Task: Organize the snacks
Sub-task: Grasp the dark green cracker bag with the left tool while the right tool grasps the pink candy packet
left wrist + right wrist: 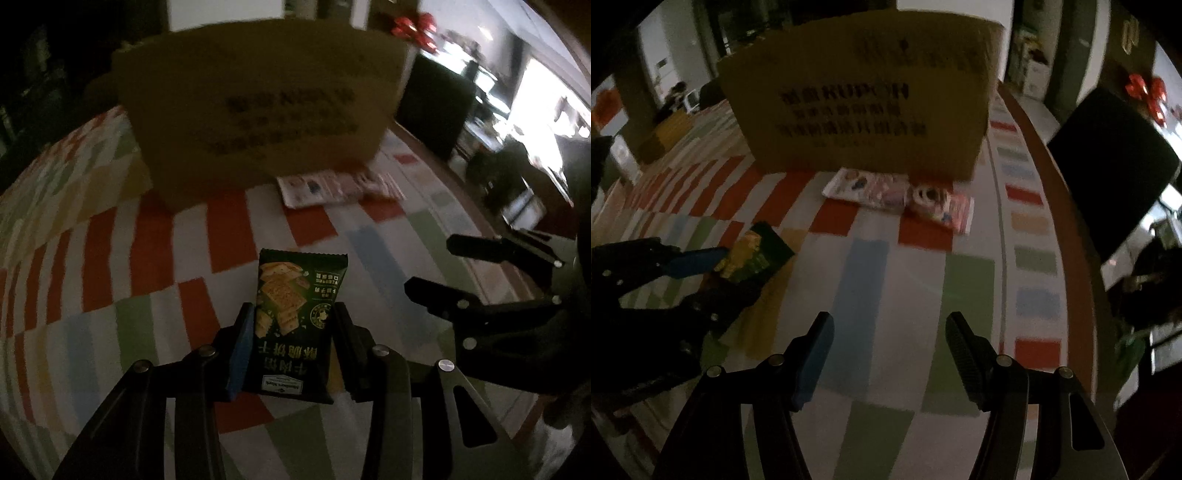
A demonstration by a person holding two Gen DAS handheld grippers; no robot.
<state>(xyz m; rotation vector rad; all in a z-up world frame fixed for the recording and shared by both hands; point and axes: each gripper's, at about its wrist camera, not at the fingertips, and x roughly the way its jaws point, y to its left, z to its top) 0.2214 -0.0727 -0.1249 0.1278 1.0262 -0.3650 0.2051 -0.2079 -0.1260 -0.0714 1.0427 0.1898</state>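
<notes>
A dark green cracker packet (291, 273) stands between the pads of my left gripper (293, 310), which is shut on its lower half above the checked tablecloth (147, 240). The right wrist view has the same packet (757, 251) at the left, held in the left gripper (735, 273). My right gripper (890, 319) is open over the cloth with nothing between its fingers. In the left wrist view the right gripper (428, 264) sits to the right of the packet, apart from it. A large cardboard box (258, 110) with dark print stands behind.
Pale pink and white snack packets (901, 199) lie flat on the cloth just in front of the box (864, 110). The table's curved edge (1071, 229) runs down the right, with a dark chair (1108, 166) beyond it. The room is dim.
</notes>
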